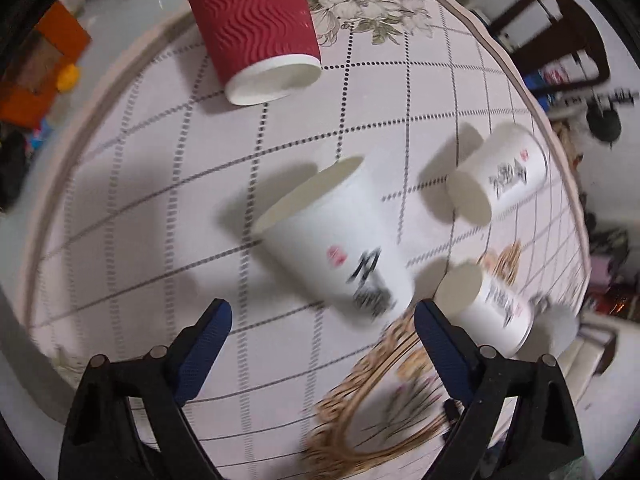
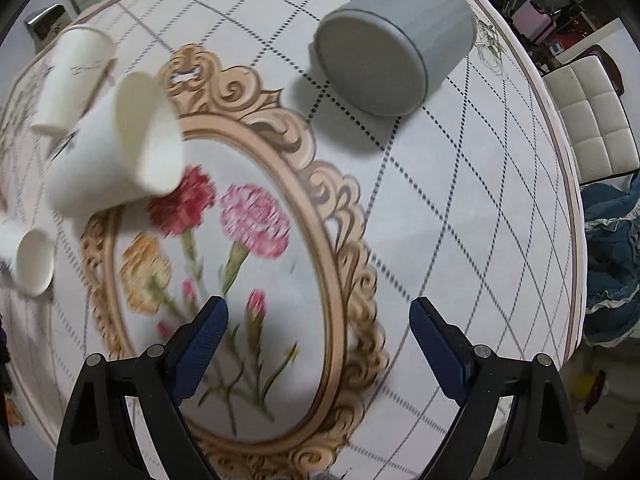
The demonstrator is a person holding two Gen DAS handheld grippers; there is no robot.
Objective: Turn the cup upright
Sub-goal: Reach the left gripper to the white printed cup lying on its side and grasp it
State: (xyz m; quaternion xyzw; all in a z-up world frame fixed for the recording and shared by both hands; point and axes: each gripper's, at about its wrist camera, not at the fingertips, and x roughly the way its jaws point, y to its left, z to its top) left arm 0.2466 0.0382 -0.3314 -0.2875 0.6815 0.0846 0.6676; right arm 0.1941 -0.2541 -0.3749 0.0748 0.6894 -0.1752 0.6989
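Both the left tongs (image 1: 322,322) and right tongs (image 2: 319,320) gape empty while the white paper cup (image 1: 340,240), light and easily crushed, lies tipped beside the counter's gold-framed floral print (image 2: 224,240), best pinched gently mid-wall

Red cup (image 1: 252,28): paper, with a matt sleeve embossed in wavy ridges and a smooth white base. White cups (image 1: 340,240) (image 1: 500,176) (image 1: 488,304): smooth paper with a slight sheen, printed in black ink and a red stamp; the interior is plain cream paper. Grey cup (image 2: 396,40): smooth, matt, faceted wall, material uncertain. Tablecloth (image 2: 460,200): smooth printed sheet with a faint gloss, bearing a dotted grid and floral motifs. Left gripper (image 1: 322,322) and right gripper (image 2: 318,318): matt black plastic arms with metal pins; the finger pads (image 2: 204,340) are blue with a fine textured grip surface.
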